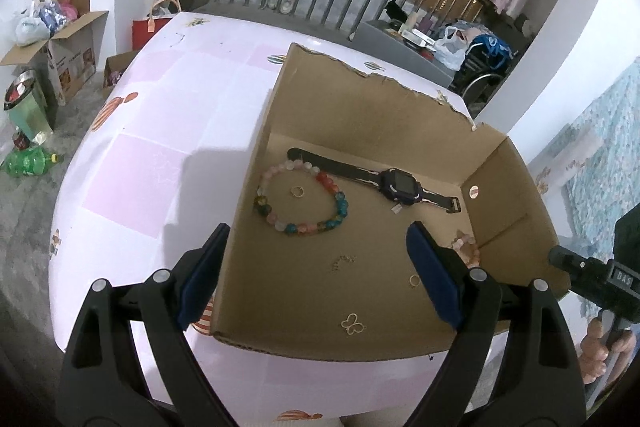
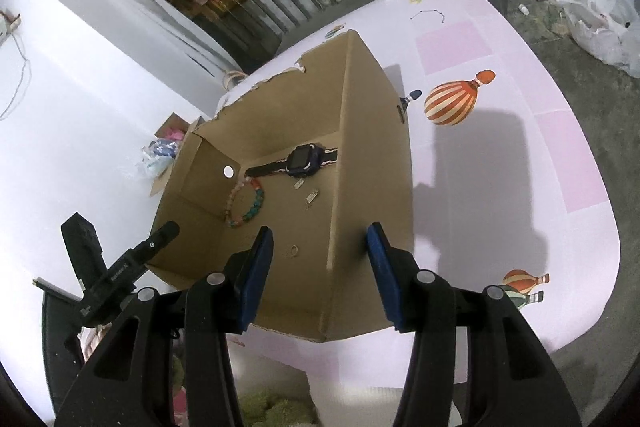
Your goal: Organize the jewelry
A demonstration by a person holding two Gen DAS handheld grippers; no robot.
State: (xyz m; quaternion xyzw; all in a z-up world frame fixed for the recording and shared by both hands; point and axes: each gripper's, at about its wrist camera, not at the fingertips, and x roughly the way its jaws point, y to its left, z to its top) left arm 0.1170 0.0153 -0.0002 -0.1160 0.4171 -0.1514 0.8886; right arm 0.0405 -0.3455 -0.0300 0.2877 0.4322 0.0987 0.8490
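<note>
**Small, slippery pieces in a walled box**

The jewelry lies loose on the floor of an open cardboard box standing on the pink tablecloth. The beaded bracelet rests near the left wall, touching the strap of the black watch, with a small ring inside its loop. Nearer the front lie a thin chain piece, a second ring and a butterfly charm.

The left gripper hovers with its jaws spread wide and nothing between them; the right gripper stands half open, also empty, straddling the box's right wall.

The bracelet is probably light and limp, its round beads likely to roll from the pads; pinching across one bead strand seems safest. The watch looks stiffer and heavier; its case offers the firmest hold. Rings and charm lie flat and thin, hard to catch. A pinkish beaded item sits behind the left gripper's right finger, too hidden to identify.

The box walls and torn back edge hem in approach, so entry from above is clearest. The tablecloth offers open room.
</note>
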